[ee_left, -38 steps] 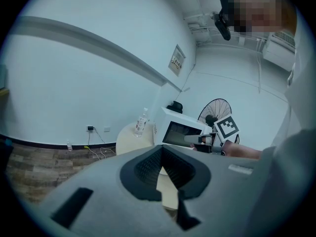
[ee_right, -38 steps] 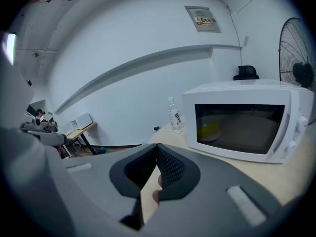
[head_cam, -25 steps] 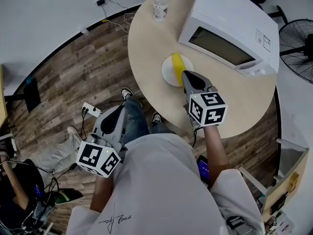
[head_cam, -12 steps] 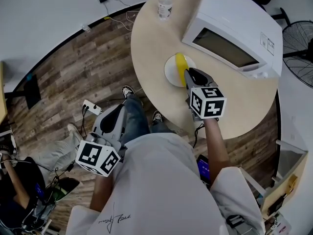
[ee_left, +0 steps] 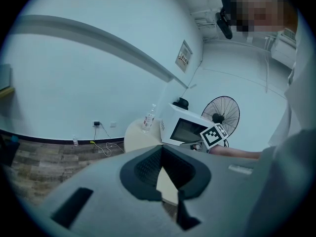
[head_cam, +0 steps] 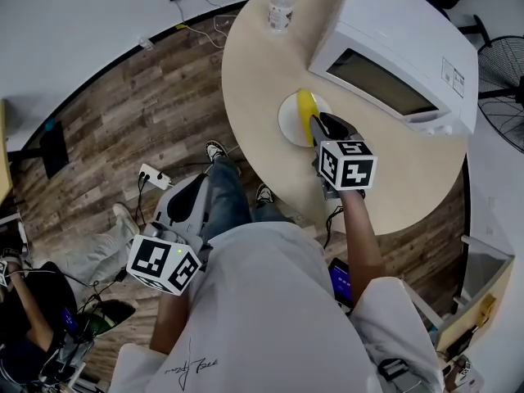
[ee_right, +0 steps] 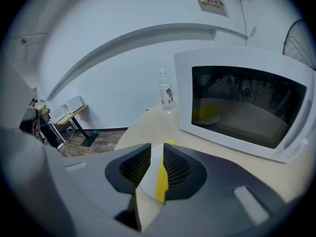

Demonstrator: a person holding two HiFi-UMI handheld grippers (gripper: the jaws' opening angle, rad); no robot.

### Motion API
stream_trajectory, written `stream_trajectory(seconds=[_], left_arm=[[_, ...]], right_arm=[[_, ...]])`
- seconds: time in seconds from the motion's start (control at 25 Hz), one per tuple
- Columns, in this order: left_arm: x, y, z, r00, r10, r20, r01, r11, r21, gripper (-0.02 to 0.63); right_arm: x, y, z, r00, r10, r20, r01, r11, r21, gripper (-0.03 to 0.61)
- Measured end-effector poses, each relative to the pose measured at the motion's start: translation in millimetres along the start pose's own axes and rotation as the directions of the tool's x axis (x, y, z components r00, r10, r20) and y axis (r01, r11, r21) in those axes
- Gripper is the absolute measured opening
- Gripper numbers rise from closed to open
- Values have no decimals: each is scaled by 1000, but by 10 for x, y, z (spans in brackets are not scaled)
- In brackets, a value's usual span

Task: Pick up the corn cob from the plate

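Observation:
A yellow corn cob (head_cam: 305,106) lies on a small white plate (head_cam: 288,121) on the round table, in front of the microwave. My right gripper (head_cam: 318,123) hovers low over the plate's near side. Its jaws have just been opening and stand a narrow gap apart. In the right gripper view the corn cob (ee_right: 162,180) and plate (ee_right: 149,176) show through that gap (ee_right: 157,150), with the pads not pressing on the cob. My left gripper (head_cam: 199,187) hangs off the table over the person's knee. In its own view the left gripper's (ee_left: 160,149) tips meet, with nothing between them.
A white microwave (head_cam: 395,46) with its door shut stands on the beige table (head_cam: 250,72) just behind the plate. A water bottle (head_cam: 281,5) stands at the far edge. A fan (head_cam: 501,65) is at the right, and a power strip (head_cam: 152,182) lies on the wood floor.
My right gripper has come forward and down over the near side of the plate. Its jaws have parted a little. The left gripper has stayed where it was.

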State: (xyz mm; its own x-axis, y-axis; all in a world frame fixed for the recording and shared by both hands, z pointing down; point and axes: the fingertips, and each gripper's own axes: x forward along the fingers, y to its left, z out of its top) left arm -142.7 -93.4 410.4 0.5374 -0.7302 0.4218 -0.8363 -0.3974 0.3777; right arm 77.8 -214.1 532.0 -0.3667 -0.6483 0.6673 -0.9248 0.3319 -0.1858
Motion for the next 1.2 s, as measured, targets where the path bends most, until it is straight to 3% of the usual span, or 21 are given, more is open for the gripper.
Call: stream_trajectory(seconds=[0.4,1.2], left_arm=[[17,15,22,1000,10,-3,-10,1000,-6,0],[-69,142,-39,1000,23,-15,-23,1000,-20,0]], right_arm=[[146,-85,-82,999,-10,-30,11,1000,23,106],[525,-173,-299,990,-34,-134,40,998,43,217]])
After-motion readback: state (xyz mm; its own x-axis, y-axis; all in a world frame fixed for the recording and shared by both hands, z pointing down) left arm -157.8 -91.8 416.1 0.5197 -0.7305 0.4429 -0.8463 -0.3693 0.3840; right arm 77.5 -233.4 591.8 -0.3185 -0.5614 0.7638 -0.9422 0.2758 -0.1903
